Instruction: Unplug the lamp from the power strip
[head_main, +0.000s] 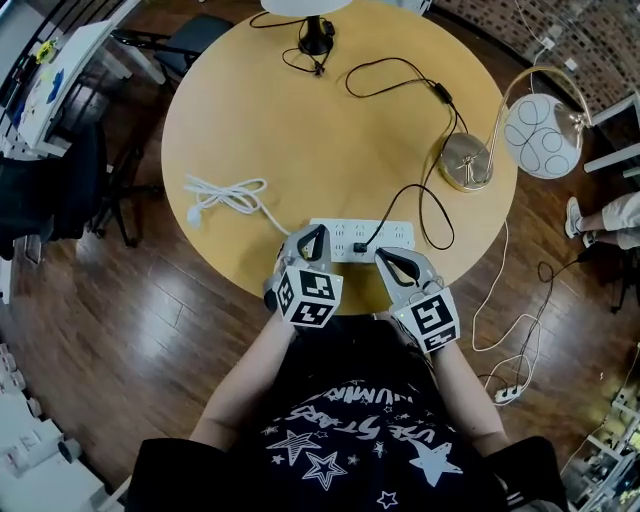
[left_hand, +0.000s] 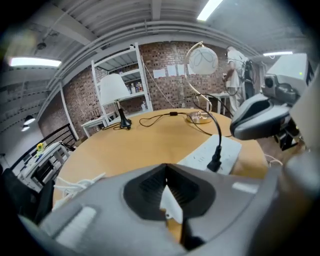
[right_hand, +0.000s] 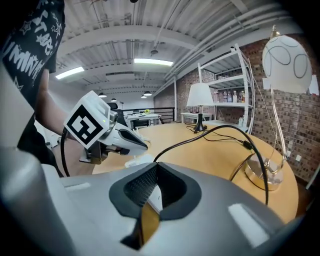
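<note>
A white power strip (head_main: 385, 236) lies near the front edge of the round wooden table (head_main: 300, 130). One black plug (head_main: 360, 246) sits in it. Its black cable (head_main: 425, 205) runs to the brass base (head_main: 466, 162) of a lamp with a white globe (head_main: 542, 136). My left gripper (head_main: 314, 232) is shut and empty, its tips over the strip's left end. Also shut and empty, my right gripper (head_main: 384, 256) rests at the strip's front edge, just right of the plug. From the left gripper view the plug (left_hand: 215, 162) stands upright in the strip (left_hand: 227, 147).
A coiled white cable (head_main: 225, 193) lies left of the strip. A second lamp with a white shade (head_main: 315, 30) and a black cord stands at the table's far edge. Chairs, shelving and another power strip (head_main: 508, 392) on the floor surround the table.
</note>
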